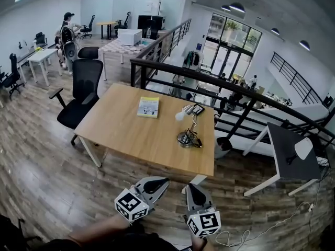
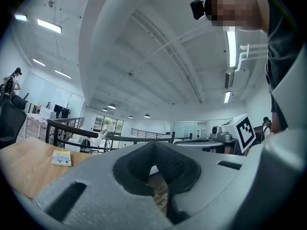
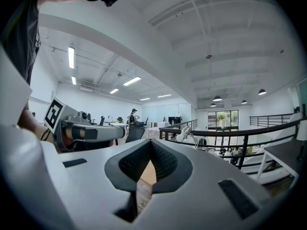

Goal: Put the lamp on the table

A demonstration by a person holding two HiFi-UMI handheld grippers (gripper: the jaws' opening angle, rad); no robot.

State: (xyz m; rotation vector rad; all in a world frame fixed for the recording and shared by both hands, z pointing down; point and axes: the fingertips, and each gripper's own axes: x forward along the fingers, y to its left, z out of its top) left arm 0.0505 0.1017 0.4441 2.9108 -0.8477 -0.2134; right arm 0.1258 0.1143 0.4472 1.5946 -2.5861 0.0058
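Yellow booklet (image 1: 148,107); black office chair (image 1: 84,88); dark railing (image 1: 157,65).

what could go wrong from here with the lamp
The lamp stands near the table's right end, so a bump might send it off the edge. Its head rides a thin arm over a small base, so it may tip. Left tongs and right tongs are shut and empty; regrasping needs opening first.

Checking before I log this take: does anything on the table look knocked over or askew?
Nothing stands out. The lamp stands upright on the table, and the booklet lies flat, apart from it.
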